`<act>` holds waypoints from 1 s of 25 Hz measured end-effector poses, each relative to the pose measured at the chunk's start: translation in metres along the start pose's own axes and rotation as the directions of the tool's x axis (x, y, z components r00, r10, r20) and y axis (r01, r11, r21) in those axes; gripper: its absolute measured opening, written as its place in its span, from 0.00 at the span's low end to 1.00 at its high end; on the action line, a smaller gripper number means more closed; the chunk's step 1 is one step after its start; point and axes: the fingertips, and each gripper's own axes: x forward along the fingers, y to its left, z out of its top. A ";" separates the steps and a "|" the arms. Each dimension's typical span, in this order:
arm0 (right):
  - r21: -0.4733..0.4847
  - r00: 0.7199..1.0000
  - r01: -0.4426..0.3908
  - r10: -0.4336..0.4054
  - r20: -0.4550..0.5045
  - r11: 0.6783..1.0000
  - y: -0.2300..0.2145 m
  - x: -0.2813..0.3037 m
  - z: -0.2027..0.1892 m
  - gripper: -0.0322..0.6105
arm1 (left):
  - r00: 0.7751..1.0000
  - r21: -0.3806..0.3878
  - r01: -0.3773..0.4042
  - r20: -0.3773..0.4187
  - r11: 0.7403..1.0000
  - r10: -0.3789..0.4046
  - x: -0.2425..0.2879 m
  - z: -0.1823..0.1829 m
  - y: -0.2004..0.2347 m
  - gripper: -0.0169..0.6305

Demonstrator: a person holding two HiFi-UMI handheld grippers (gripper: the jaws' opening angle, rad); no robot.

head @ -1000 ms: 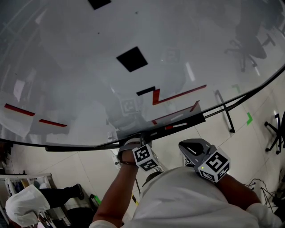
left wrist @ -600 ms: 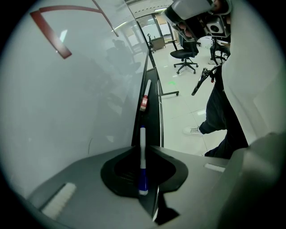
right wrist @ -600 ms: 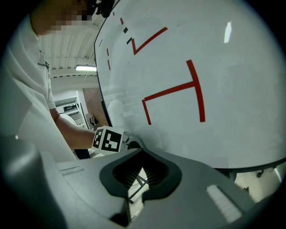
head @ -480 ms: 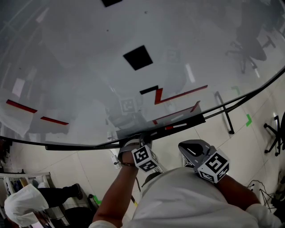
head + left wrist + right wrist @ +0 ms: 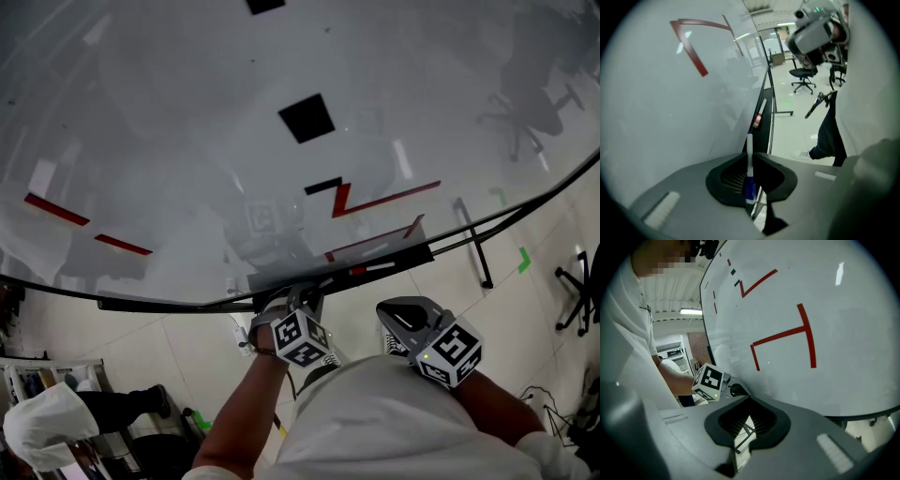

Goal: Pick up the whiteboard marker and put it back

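1. The whiteboard (image 5: 187,141) fills most of the head view. It carries red strokes and a black square (image 5: 307,118).
2. A dark tray (image 5: 394,257) runs along the board's lower edge, above the tiled floor (image 5: 525,309).
3. The right gripper (image 5: 401,314) hangs just below the tray, apart from the board. In its own view the jaws are drawn together to a thin slit, with nothing between them.
4. The left gripper (image 5: 298,298) is raised to the tray's edge, to the left of the right one. Its jaws are clenched on the whiteboard marker (image 5: 749,164).
5. The whiteboard marker has a white barrel with a blue band. It stands out along the jaws and points toward the tray. I cannot tell whether its end touches the tray.
6. A small red-ended item (image 5: 757,119) lies farther along the tray.
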 end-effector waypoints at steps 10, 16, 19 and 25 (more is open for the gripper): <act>0.030 0.999 -0.034 0.033 0.007 0.999 0.006 0.006 0.002 0.05 | 0.985 -0.305 0.062 0.173 0.950 -0.009 -0.030 0.010 0.008 0.11; 0.017 0.999 -0.046 0.045 0.011 0.999 0.010 0.009 0.007 0.05 | 0.954 -0.454 0.169 0.300 0.875 -0.028 -0.043 0.016 0.007 0.11; 0.019 0.999 -0.051 0.051 0.008 0.999 0.011 0.011 0.006 0.05 | 0.928 -0.541 0.221 0.371 0.811 -0.006 -0.051 0.018 0.011 0.11; 0.018 0.999 -0.054 0.054 0.002 0.998 0.010 0.012 0.006 0.05 | 0.909 -0.591 0.260 0.417 0.764 0.013 -0.061 0.023 0.011 0.11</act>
